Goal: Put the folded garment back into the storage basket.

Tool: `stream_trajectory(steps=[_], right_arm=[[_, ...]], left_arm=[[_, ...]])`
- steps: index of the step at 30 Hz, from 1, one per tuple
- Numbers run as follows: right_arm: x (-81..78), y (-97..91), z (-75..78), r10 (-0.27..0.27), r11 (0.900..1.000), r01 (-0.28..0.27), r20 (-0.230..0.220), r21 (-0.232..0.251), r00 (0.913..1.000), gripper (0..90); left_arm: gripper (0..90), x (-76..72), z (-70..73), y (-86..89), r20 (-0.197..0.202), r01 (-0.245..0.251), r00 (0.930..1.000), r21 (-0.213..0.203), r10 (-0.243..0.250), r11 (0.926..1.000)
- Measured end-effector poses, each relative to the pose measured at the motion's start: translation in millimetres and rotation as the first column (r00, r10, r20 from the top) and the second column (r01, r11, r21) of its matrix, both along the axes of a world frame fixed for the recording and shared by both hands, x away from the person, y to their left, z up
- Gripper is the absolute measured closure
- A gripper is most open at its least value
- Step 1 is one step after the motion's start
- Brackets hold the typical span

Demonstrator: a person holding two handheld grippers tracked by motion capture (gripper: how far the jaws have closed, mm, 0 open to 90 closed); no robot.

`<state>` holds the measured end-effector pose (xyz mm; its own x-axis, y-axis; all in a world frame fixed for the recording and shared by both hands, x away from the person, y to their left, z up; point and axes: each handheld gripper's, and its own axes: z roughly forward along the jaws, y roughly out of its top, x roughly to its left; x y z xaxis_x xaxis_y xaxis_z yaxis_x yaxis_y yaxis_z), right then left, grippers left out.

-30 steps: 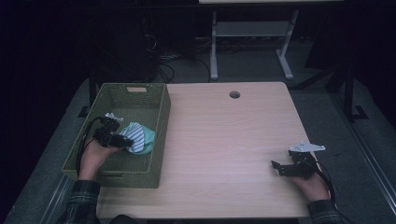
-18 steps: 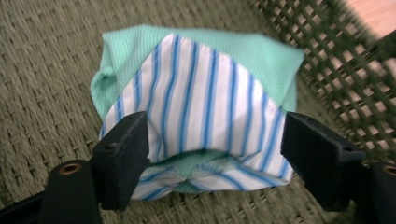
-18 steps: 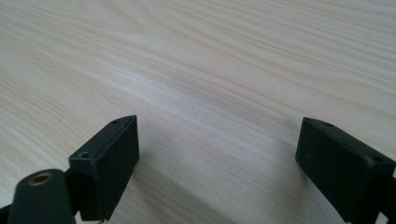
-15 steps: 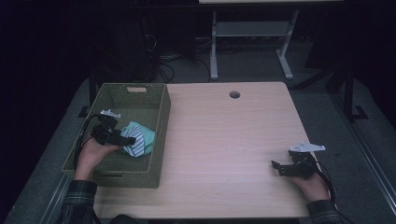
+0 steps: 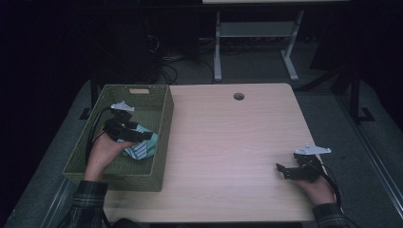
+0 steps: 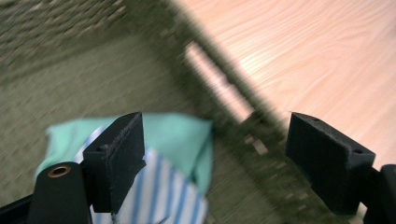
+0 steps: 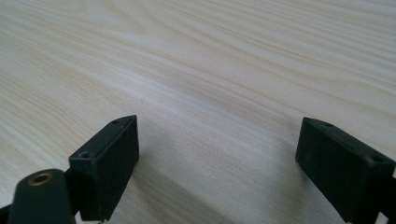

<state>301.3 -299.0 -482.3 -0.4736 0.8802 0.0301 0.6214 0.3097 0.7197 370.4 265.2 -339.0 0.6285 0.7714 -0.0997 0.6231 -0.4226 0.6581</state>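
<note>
A folded green and striped cloth [image 5: 140,148] lies inside the green basket [image 5: 161,124] at the counter's [image 5: 228,142] left. The left gripper [image 6: 215,154] above it has just spread its fingers, released. The right gripper [image 7: 217,163] rests near right, fingers apart, empty. Placing looks done.

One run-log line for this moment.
left gripper: jaws just opened, nothing between | folded cloth: lying in green basket | right gripper: open, over bare table

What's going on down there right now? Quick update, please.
Left gripper jaws just opened, nothing between them. Folded cloth lies in green basket. Right gripper open over bare table.
</note>
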Motion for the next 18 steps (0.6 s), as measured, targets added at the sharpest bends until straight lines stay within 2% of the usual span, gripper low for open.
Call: stream_trajectory(steps=[8,15,18], right_arm=[[0.1,-0.1,-0.1,0.000,1.0000,0.000,0.001,-0.001,1.0000,12.9],[0.1,0.0,0.0,0.000,1.0000,0.000,0.000,-0.001,1.0000,12.9],[0.0,0.0,0.0,-0.001,1.0000,0.001,0.000,-0.001,1.0000,12.9]], left_arm=[[18.9,-2.7,13.0,-44.5,0.045,0.076,0.9963,-0.043,-0.074,0.9962],[18.9,-6.3,11.1,-84.9,0.058,0.149,0.9878,-0.083,-0.144,0.9854],[18.9,-8.4,6.9,-102.2,0.063,0.186,0.9814,-0.082,-0.181,0.9791]])
